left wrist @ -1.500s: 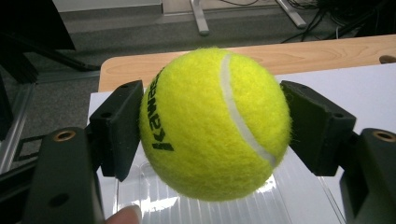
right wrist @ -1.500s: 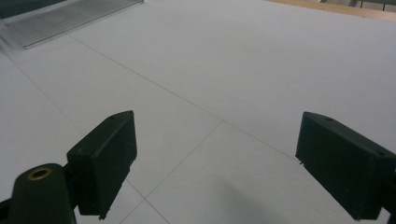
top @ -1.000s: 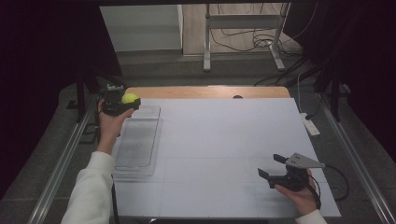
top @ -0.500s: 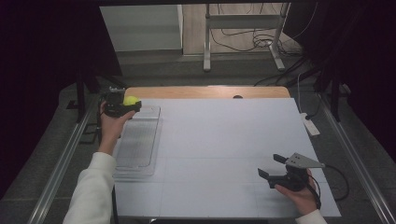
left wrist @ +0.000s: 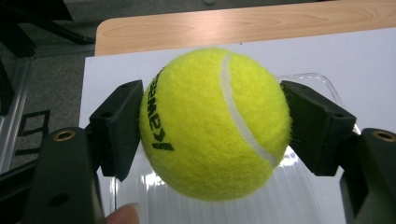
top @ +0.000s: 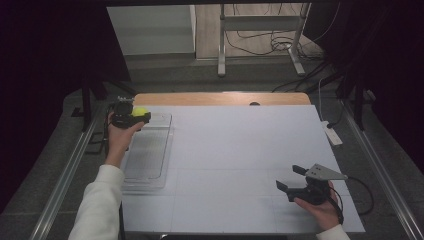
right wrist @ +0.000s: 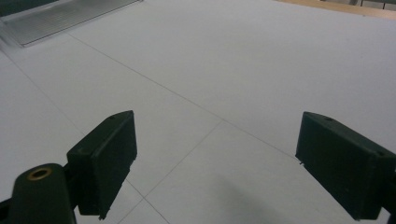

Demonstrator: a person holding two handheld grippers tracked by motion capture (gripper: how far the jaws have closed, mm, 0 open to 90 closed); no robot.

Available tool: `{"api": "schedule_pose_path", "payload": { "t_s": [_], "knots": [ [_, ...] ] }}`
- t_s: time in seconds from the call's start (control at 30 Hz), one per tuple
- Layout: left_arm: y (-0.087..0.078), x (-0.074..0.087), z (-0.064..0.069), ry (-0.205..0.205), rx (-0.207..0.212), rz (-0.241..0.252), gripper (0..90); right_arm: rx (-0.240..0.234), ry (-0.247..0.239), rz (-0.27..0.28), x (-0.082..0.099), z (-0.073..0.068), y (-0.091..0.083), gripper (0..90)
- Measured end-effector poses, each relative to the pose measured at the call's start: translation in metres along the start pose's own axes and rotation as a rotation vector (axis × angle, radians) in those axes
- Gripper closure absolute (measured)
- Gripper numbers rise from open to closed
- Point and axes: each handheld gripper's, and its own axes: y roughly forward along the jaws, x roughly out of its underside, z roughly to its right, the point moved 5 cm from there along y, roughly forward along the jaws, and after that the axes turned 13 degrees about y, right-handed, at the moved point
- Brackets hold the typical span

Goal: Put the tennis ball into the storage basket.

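Observation:
A yellow tennis ball with black lettering sits clamped between the black pads of my left gripper. In the high view that gripper holds the ball in the air over the far end of a clear plastic tray at the table's left side. My right gripper rests low near the front right of the white table top, jaws wide apart. In the right gripper view its pads frame only bare white surface.
A strip of bare wood runs along the table's far edge. Metal rails flank the table left and right. A white power strip lies off the right edge. A metal stand and cables lie on the floor beyond.
My left gripper has carried the ball slightly rightward, over the tray's far end. The right gripper has stayed in place.

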Motion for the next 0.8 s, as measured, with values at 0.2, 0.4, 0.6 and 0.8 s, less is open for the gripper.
{"api": "schedule_pose_path", "payload": {
  "t_s": [0.2,0.4,0.6,0.8],
  "knots": [
    [0.003,0.003,0.001,0.006,0.007,-0.017,27.0,-0.002,0.0,0.001,0.0,0.0,0.0,12.8],
    [0.006,0.006,0.0,0.009,0.009,-0.04,27.1,-0.002,0.001,0.002,0.0,0.0,0.0,12.9],
    [0.009,0.009,0.001,0.018,0.013,-0.059,27.0,0.001,0.001,0.001,0.0,0.0,0.0,13.0],
    [0.012,0.012,0.003,0.026,0.019,-0.075,27.0,0.0,0.0,0.003,0.0,0.0,0.0,13.1]
  ]
}}
